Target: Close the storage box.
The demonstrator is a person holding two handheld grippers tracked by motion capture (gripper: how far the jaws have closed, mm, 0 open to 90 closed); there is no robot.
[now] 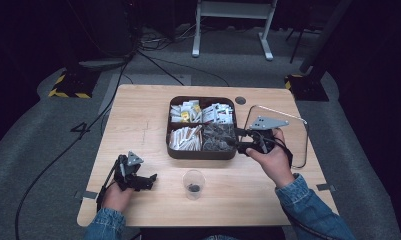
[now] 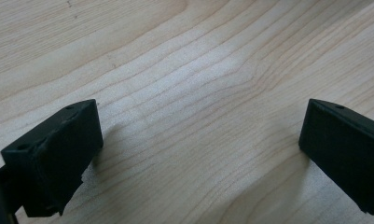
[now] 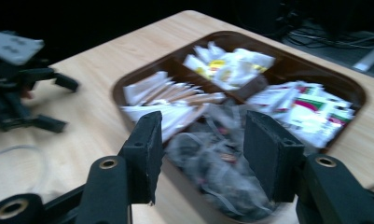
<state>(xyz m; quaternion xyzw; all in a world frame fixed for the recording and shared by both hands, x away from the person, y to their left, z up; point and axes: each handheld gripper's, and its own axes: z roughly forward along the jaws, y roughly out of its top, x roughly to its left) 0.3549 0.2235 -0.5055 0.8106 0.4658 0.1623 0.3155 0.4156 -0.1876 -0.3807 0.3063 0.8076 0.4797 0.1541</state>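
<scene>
We see the right tool (image 1: 238, 140) at the near-right compartment of the dark brown four-compartment tray (image 1: 202, 153), over a heap of clear-wrapped dark sachets (image 3: 222, 172); jaws apart w/ nothing between them. The left tool (image 1: 150, 179) rests on the light wooden worktop (image 1: 138, 125) at near left, jaws wide apart on bare wood. A clear plastic cup (image 1: 193, 184) w/ a dark bit inside stands near-centre, between both tools.

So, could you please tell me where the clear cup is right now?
In the high view the cup stands near the table's front edge, just in front of the brown tray, between the left tongs and the right hand.
</scene>
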